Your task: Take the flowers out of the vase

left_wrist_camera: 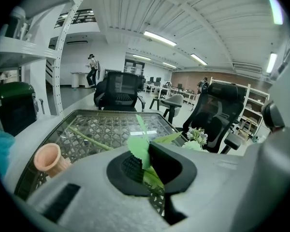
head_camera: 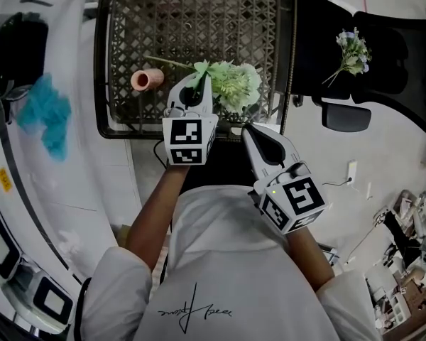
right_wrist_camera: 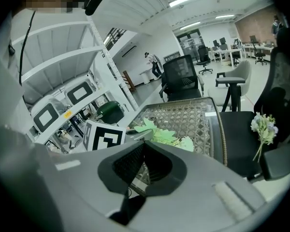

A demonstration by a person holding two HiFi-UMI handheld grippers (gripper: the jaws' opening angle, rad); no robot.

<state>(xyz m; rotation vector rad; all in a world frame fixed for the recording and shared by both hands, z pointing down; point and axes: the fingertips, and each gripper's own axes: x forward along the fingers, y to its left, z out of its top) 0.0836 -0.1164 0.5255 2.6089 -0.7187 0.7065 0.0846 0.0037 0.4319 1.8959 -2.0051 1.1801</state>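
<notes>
A green flower (head_camera: 234,84) with a pale green head hangs just over the near edge of the wicker table (head_camera: 199,20). Its long stem runs back and left over the tabletop. My left gripper (head_camera: 202,77) is shut on the stem at its leaves, and a leaf (left_wrist_camera: 139,151) sticks up between the jaws of the left gripper (left_wrist_camera: 146,151). A pink vase (head_camera: 148,79) appears to lie on its side left of that gripper, also in the left gripper view (left_wrist_camera: 50,159). My right gripper (head_camera: 247,128) hovers below the flower head, off the table's edge, shut on nothing (right_wrist_camera: 144,146).
A bunch of small white and purple flowers (head_camera: 351,52) lies on a black office chair (head_camera: 383,55) to the right of the table. A white shelf unit with a teal cloth (head_camera: 46,112) stands along the left. The table has a dark metal rim (head_camera: 103,84).
</notes>
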